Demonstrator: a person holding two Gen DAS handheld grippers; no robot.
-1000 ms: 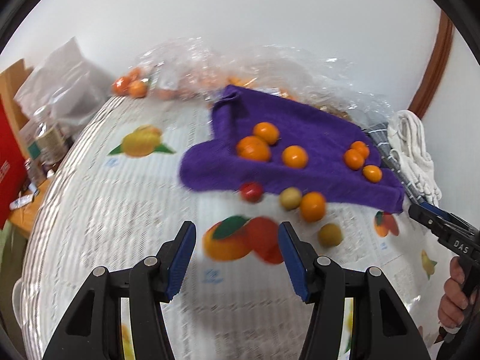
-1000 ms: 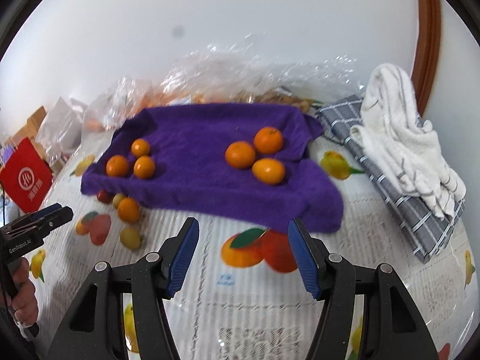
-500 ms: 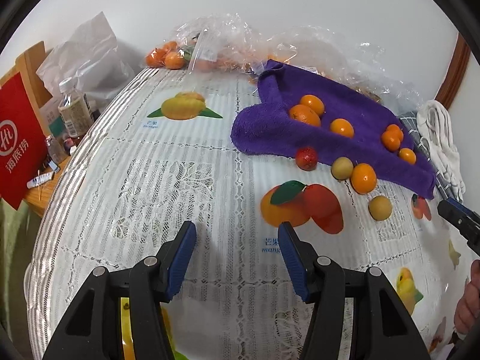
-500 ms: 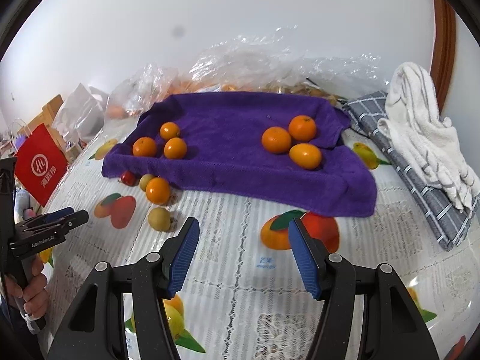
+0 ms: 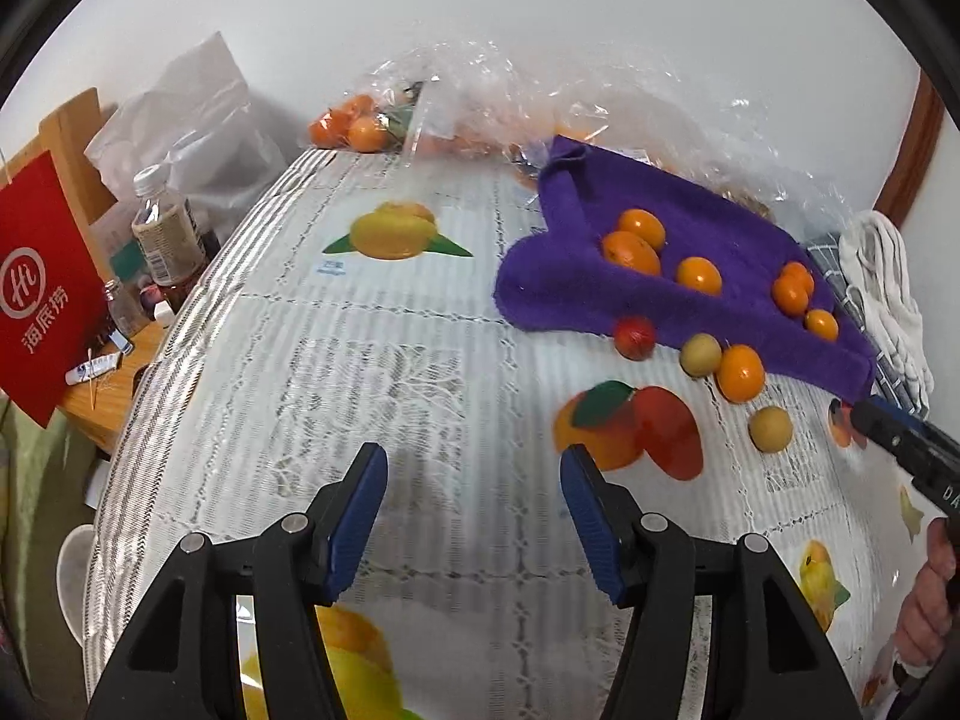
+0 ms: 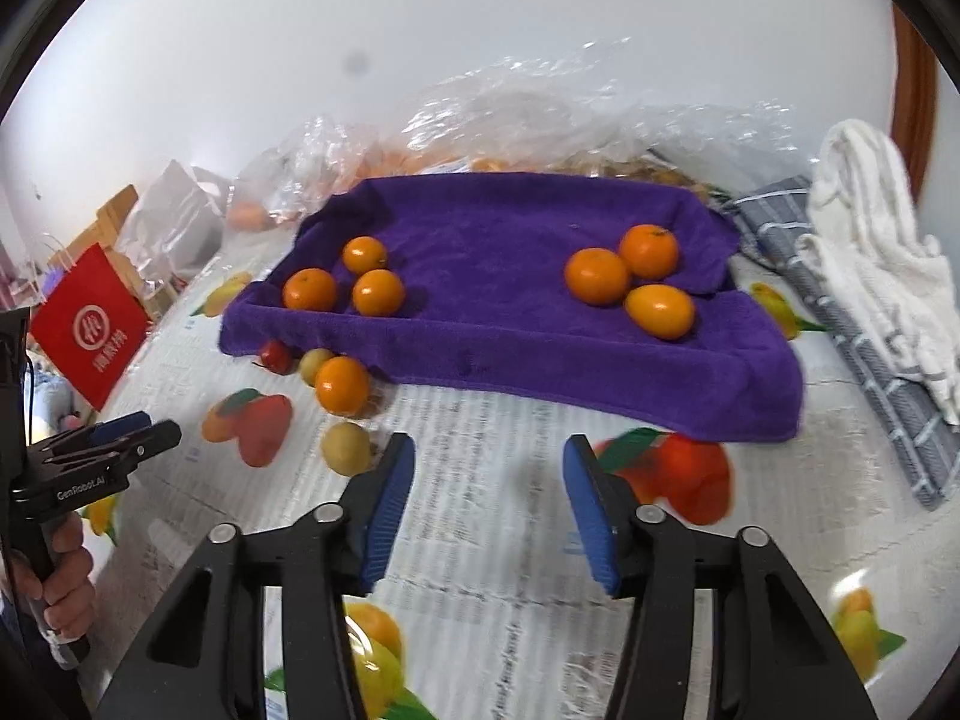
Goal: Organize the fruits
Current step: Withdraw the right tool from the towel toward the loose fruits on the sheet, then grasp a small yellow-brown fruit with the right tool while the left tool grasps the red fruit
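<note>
Both claws have been drawn back from the purple towel (image 6: 510,336), the left gripper (image 5: 474,510) and right gripper (image 6: 489,498) spread empty (nothing grasped yet), leaving four loose fruits (image 6: 342,385) ahead-left of the right one unsorted.

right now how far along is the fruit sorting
Partly done, it seems. Six oranges sit in two groups of three on the purple towel. Nothing is in hand: the left hand-held gripper and right hand-held gripper are open. Left on the tablecloth: an orange, a red fruit and two yellow fruits.
</note>
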